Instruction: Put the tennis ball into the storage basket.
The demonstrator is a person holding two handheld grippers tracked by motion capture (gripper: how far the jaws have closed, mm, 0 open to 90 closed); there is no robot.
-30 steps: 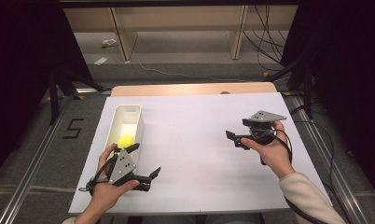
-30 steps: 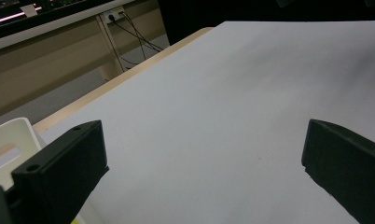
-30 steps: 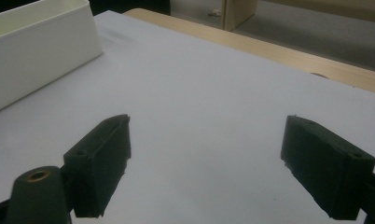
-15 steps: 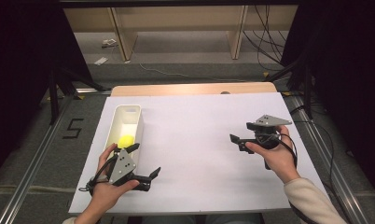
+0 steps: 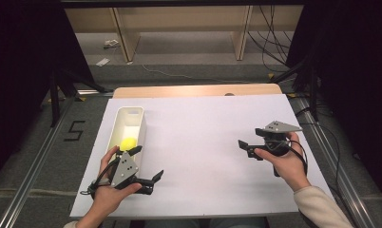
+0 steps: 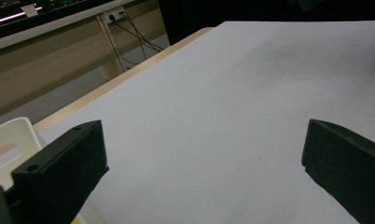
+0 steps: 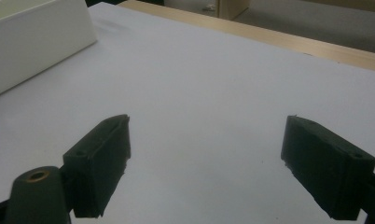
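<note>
Since a second ago, the right gripper has slid a little toward the person and outward on the table, while the left gripper sits where it was.

Largest of all is the white table top, a broad pale sheet with a wooden edge along its far side. On its left part lies the white bin, long and narrow, running away from the person. In the right gripper view its side wall stands at the upper left, well apart from that claw.

Next come the two hands. The left hand holds its gripper just beside the bin's near end, claw spread wide with nothing between the jaws; the left gripper view shows bare table between them. The right hand holds its gripper over the right part of the table, jaws also apart and empty over bare table.

Smallest is the yellow ball, lying inside the bin near its near end, close to the left gripper's upper jaw, untouched.
</note>
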